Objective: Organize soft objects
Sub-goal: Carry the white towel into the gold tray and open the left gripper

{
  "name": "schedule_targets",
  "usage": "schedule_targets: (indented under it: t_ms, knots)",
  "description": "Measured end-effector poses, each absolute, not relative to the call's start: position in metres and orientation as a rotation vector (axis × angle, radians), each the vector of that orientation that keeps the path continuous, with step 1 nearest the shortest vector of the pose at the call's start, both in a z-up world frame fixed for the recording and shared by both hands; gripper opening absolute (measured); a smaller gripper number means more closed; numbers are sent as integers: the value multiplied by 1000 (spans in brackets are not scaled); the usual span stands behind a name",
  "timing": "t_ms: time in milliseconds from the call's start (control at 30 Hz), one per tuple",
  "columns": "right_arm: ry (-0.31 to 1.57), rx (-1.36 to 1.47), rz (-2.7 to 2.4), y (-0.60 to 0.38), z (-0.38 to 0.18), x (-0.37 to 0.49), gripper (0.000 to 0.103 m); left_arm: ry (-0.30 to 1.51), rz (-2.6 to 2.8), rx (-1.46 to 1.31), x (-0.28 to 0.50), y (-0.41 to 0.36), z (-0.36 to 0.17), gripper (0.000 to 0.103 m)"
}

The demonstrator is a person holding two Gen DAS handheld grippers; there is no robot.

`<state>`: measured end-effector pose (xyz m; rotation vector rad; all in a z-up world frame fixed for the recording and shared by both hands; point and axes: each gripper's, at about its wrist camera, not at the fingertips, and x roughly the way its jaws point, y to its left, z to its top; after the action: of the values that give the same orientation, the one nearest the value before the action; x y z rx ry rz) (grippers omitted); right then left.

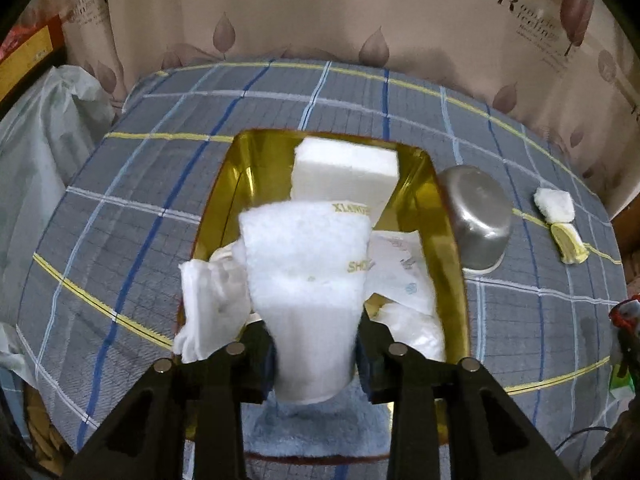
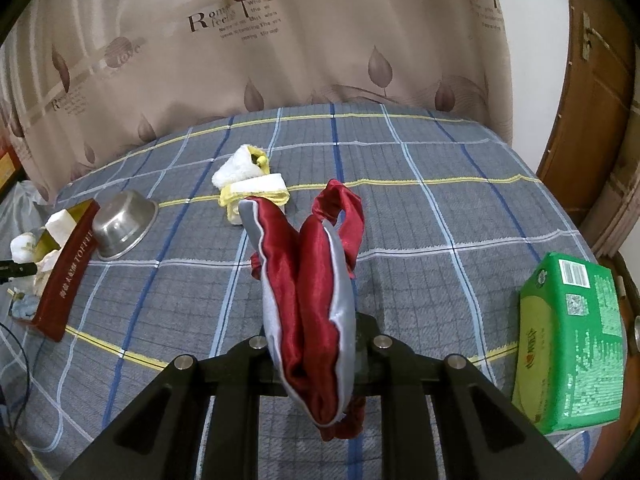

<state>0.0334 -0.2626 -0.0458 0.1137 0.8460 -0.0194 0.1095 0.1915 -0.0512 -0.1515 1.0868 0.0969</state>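
— While the left tongs [image 1: 316, 344] clamp that white towel [image 1: 304, 264] over the gold box [image 1: 448, 240], is it the stowing step?
— Looks so; it needs lowering among the cloths, then letting go.
— And the right tongs [image 2: 316, 356]?
— Pinching the red satin pouch [image 2: 308, 280] above the checked surface [image 2: 440, 220], box well off left.

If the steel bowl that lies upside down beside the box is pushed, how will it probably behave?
The steel bowl rests rim-down on the checked cloth, so it would probably slide, not roll. Its thin metal wall suggests little weight. The smooth shiny surface may slip between tongs.
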Motion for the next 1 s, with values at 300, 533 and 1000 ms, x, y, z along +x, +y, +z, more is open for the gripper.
schedule_targets:
  t_ms: [300, 533, 1000]
  knots:
    - [852, 113, -26, -262, -50, 36, 18, 1116, 83, -146, 112, 197, -55, 45]
    - [845, 95, -28, -260, -51, 37, 18, 1113, 45, -150, 108, 198, -49, 46]
    - [852, 63, -43, -258, -59, 40, 18, 1085, -30, -158, 96, 200, -40, 64]
